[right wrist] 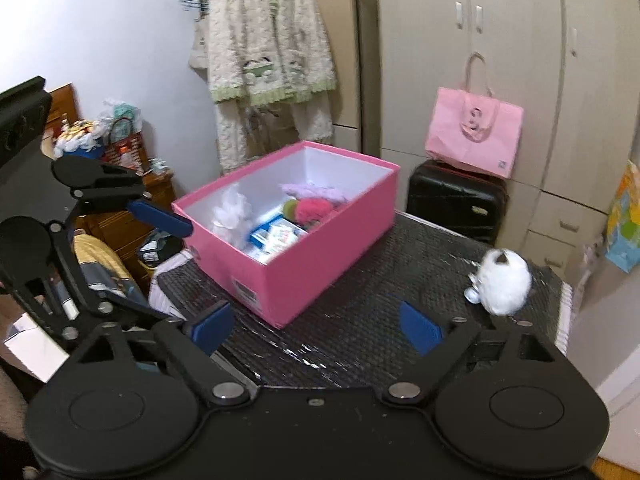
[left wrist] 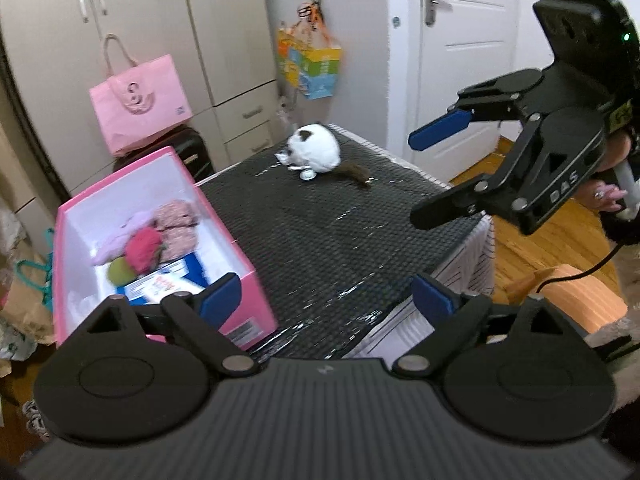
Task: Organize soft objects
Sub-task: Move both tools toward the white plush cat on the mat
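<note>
Pink box (right wrist: 320, 264) sits on the dark table mat (left wrist: 320, 240) with soft things inside — a red fluffy one (left wrist: 142, 250) too. The white plush toy (left wrist: 314, 152) lies apart on the mat. Both claws — left gripper (left wrist: 326, 300), right gripper (right wrist: 316, 326) — gape wide, holding nothing.

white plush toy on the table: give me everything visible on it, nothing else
The white plush toy is a small, rounded, fluffy animal, white-bodied with a dark brown patch on the head and a brown furry tail trailing on the mat. Small pale, silvery-looking parts show at its front; their detail is too blurred to tell. It lies alone on the dark textured table mat, near the far corner, apart from the pink box. Nothing touches it but the mat; both grippers are clear of it.
</note>
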{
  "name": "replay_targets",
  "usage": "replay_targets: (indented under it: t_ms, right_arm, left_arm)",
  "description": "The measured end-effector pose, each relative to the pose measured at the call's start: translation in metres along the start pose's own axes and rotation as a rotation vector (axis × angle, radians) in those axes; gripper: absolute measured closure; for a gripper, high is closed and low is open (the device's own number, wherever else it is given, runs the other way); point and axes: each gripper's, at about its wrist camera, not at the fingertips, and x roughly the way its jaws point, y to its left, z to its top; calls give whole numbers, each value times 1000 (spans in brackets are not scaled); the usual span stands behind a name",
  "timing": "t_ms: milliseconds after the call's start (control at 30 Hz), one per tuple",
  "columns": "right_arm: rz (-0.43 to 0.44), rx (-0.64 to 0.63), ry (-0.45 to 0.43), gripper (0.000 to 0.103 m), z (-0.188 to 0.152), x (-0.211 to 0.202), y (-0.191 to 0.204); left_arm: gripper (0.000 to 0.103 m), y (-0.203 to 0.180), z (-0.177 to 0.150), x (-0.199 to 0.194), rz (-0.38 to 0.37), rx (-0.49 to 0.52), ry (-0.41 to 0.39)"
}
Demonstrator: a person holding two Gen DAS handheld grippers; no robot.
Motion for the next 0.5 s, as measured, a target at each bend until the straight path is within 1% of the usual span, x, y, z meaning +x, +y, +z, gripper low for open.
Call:
replay_targets:
  t_ms: [133,267,400,500]
  right_arm:
    - [-47,48,-8,9,-16,3,-24]
    - [-86,79,-46,7,-30,11,-51]
    - [-132,80,-89,7,-40,25,-76]
    - [-145,21,-172,7,-50,35,-92]
  left_arm:
    - [5,-6,8,21,-51,-6,-2]
    - [3,-6,16,49,-96,-55,-6]
    - [3,-3,27,80,-103,-105,-35]
    - [3,-1,40,102,-90,-144,-80]
